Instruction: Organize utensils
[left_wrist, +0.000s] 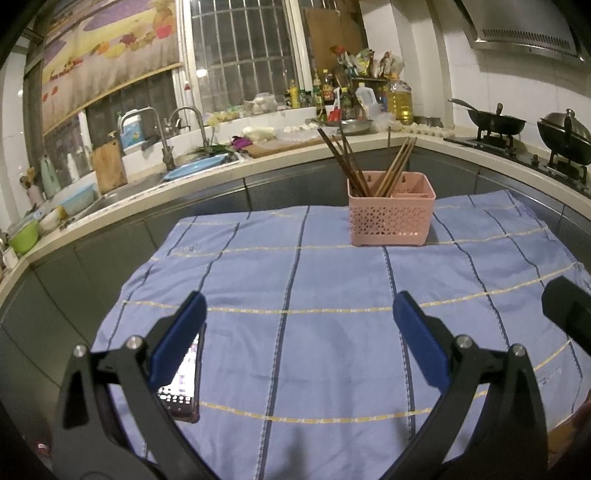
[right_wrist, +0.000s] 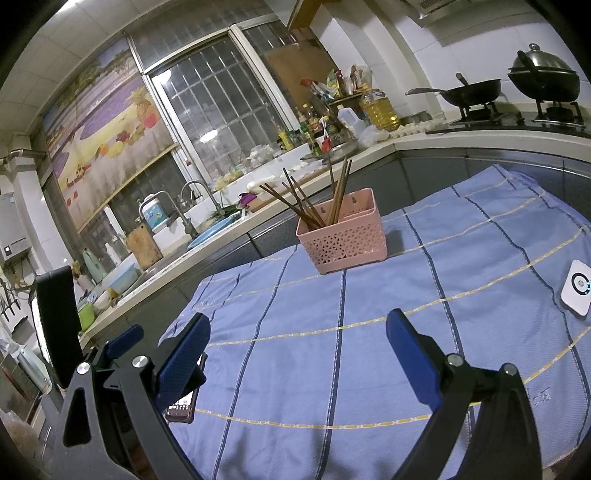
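A pink perforated utensil basket (left_wrist: 390, 213) stands at the far side of the blue striped cloth (left_wrist: 332, 332). Several brown chopsticks (left_wrist: 351, 162) stand in it, leaning left and right. My left gripper (left_wrist: 299, 314) is open and empty, low over the cloth, well short of the basket. In the right wrist view the basket (right_wrist: 341, 236) and chopsticks (right_wrist: 306, 206) show ahead to the left. My right gripper (right_wrist: 297, 336) is open and empty above the cloth (right_wrist: 369, 350). The left gripper (right_wrist: 125, 343) shows at its left.
A phone (left_wrist: 184, 380) lies on the cloth by my left gripper's left finger. A white round-dial device (right_wrist: 578, 291) lies at the cloth's right edge. A counter with sink (left_wrist: 147, 181), bottles (left_wrist: 332, 92) and woks (left_wrist: 495, 122) wraps behind.
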